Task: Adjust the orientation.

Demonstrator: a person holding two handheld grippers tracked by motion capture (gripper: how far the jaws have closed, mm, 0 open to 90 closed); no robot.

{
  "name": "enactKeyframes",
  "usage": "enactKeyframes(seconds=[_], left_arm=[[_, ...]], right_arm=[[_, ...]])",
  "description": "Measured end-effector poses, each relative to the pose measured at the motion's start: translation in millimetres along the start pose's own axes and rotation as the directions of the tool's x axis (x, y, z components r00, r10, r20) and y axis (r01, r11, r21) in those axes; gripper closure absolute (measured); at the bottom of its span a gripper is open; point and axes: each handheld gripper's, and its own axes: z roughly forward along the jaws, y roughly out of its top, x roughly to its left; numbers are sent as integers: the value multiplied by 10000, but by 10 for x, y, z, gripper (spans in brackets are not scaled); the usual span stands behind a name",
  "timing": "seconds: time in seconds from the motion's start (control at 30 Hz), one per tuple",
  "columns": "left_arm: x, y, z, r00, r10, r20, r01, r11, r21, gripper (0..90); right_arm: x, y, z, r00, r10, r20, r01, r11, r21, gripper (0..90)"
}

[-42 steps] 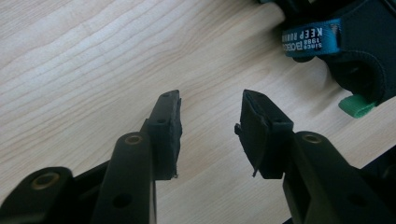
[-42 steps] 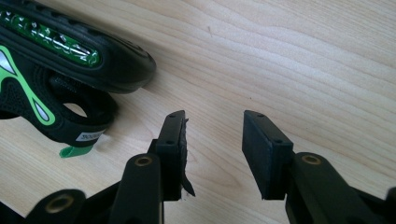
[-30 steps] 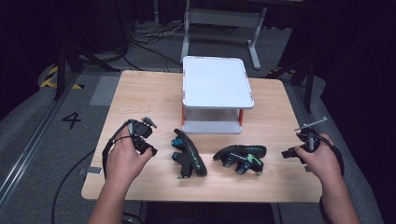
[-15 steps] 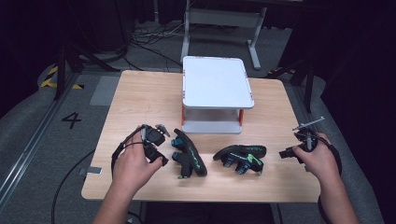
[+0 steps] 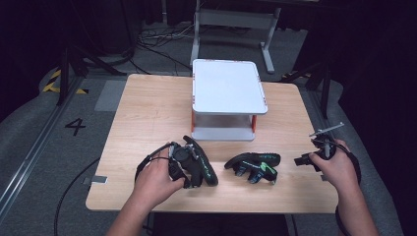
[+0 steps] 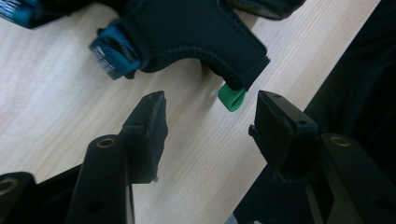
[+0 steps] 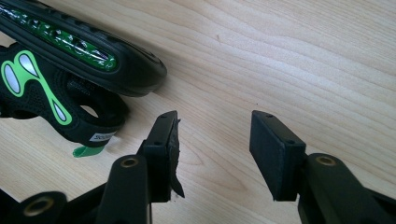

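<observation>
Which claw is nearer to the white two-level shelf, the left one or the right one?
Left. The left claw sits just in front of the shelf, over a black glove. The right claw is off toward the table's right edge.

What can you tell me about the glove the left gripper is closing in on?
The left glove is black, of neoprene-like fabric, with teal-blue fingertip patches and a small green pull tab at the cuff. It lies flat on the wooden table near the front edge. The left gripper is open, its jaws straddling the tab without touching it.
</observation>
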Motion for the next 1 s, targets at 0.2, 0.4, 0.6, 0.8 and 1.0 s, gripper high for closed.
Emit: enactKeyframes(seconds=[0.2, 0.4, 0.6, 0.8, 1.0], left_arm=[[-34, 16, 82, 9988, 255, 429, -275, 9985, 466, 449], [-30, 41, 187, 9967, 334, 737, -388, 9965, 736, 477], [-56, 92, 285, 9938, 447, 1017, -538, 9946, 892, 574], [-64, 92, 320, 9950, 152, 983, -241, 9956, 902, 867], [-54, 82, 293, 9966, -68, 816, -14, 9950, 1003, 878]], right_arm=[[8, -1, 11, 10000, -61, -21, 61, 10000, 40, 528], [11, -3, 6, 10000, -91, -40, 91, 10000, 30, 527], [5, -2, -1, 9999, -96, -35, 96, 10000, 16, 527], [27, 1, -6, 9997, -168, -160, 168, 9999, -32, 527], [25, -1, -16, 9997, -201, -155, 200, 9998, -45, 527]])
